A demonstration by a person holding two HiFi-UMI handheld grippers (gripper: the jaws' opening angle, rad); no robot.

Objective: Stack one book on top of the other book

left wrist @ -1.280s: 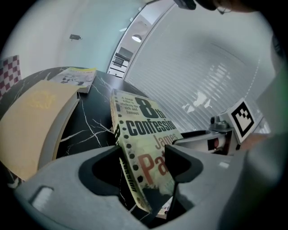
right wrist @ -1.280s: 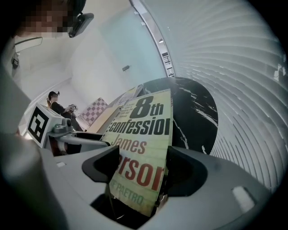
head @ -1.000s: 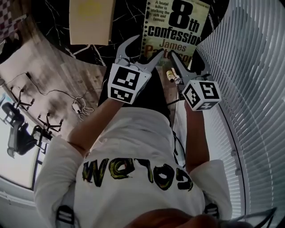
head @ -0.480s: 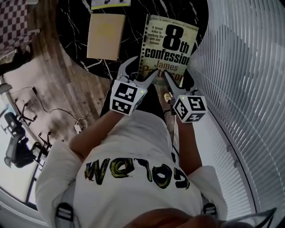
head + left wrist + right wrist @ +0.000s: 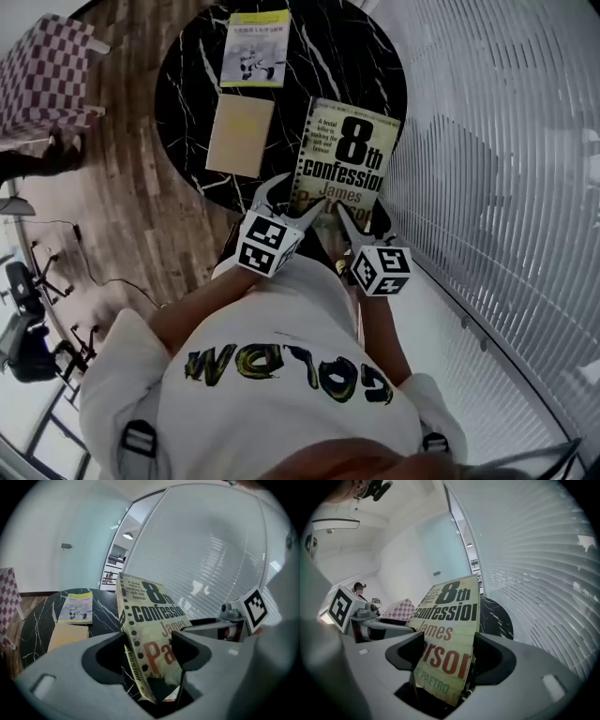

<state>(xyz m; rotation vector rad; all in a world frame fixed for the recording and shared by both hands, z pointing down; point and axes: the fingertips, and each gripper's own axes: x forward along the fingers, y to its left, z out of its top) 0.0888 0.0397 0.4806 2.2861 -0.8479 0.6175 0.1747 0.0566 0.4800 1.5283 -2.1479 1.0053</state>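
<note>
Raised since the earlier frame, the 8th Confession paperback (image 5: 345,159) is held over the table (image 5: 366,66), its six-o'clock edge pinched by the fingers of the left gripper (image 5: 289,199) and the right gripper (image 5: 361,223). Light and floppy, it is judged best gripped at both corners.

Book (image 5: 345,155): "8th confession", "James"; shirt (image 5: 281,319): "COLOM", upside dn.

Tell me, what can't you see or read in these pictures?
Head view: left gripper and right gripper cover part of the author's name on the 8th Confession book.
Yellow book: print too small to read.
Tan book: cover too blurred for any title.
</note>
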